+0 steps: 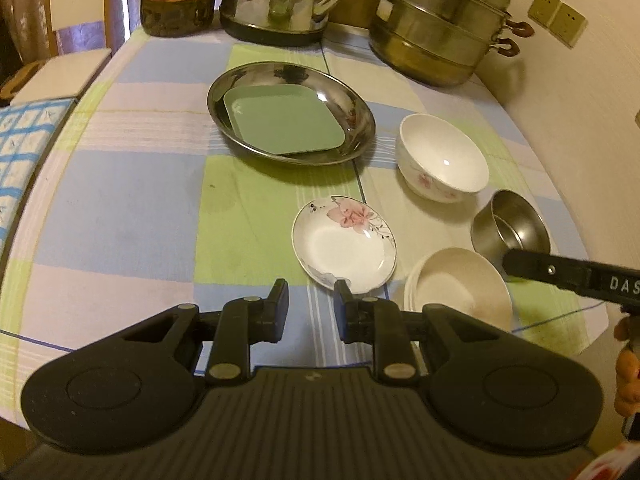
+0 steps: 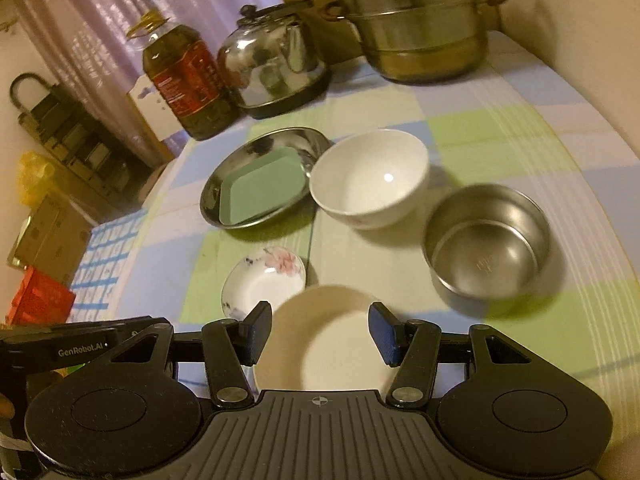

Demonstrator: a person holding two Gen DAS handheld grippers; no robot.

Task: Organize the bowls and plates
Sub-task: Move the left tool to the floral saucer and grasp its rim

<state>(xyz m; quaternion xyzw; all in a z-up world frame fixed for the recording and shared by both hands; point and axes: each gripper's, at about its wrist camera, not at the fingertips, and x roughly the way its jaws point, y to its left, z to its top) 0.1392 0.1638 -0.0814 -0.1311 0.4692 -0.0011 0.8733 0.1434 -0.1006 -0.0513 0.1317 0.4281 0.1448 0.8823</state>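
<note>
l gripper (image 1: 311, 312) & r gripper (image 2: 319, 334): both jaws apart, nothing held

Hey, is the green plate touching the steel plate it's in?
Touching. The left wrist view shows the green plate lying inside the steel plate, its near edge resting on the metal rim with no gap.
</note>
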